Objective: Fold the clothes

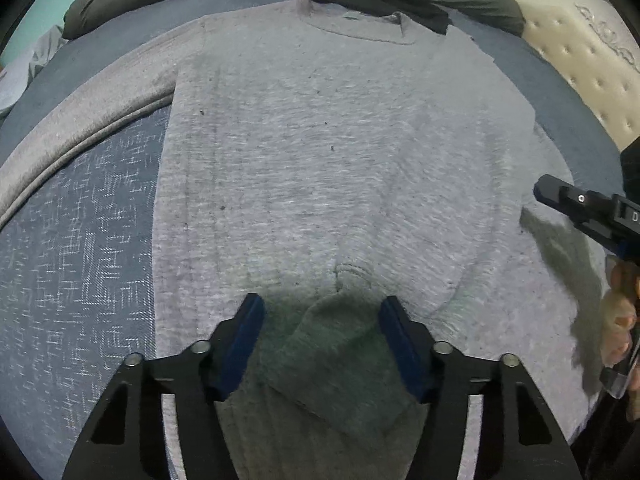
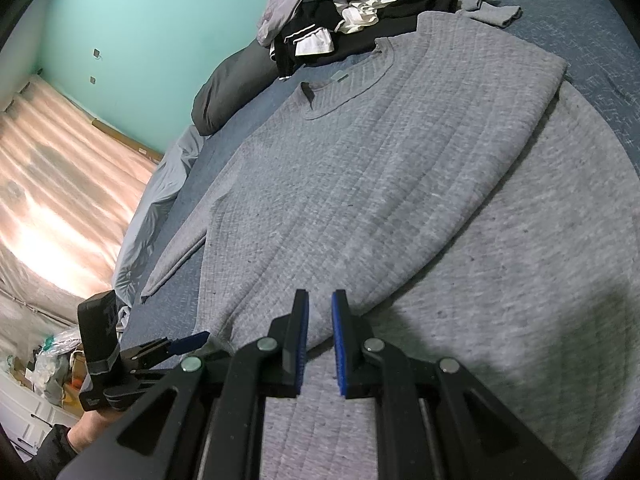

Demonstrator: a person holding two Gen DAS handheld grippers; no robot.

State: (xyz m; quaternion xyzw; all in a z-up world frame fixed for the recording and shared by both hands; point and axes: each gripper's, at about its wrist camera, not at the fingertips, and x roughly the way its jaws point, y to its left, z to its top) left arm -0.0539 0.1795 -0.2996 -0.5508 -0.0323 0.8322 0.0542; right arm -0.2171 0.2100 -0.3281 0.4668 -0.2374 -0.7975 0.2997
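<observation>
I stand at the foot of the bed (image 1: 80, 240) with the grey sweater (image 1: 320, 140) spread face up, collar at twelve o'clock, hem toward me at six. One side is already folded in; the other sleeve (image 1: 80, 120) trails out toward nine o'clock onto the blue cover.

My left gripper (image 1: 320, 320) points steeply down at the hem, its jaws released and standing apart, with a raised fold of sweater cuff (image 1: 336, 360) lying between the blue pads (image 1: 244, 340) but not pressed by them. My right gripper (image 2: 320, 320) is nearly clenched, only a narrow slit between its pads; whether any fabric is pinched there I cannot tell, and the knit beneath looks untouched.

To do this step well, I judge I should sink the left pads around that cuff and bite both layers, not just the top one, then lift low and carry it across so the cloth does not drag and wrinkle.

Edges: the folded side edge runs straight toward one o'clock in the right view, a good line to match. Room: open cover lies at nine o'clock; the heap of dark clothes (image 2: 340, 20) crowds the collar at twelve, so I keep my moves short of it.
</observation>
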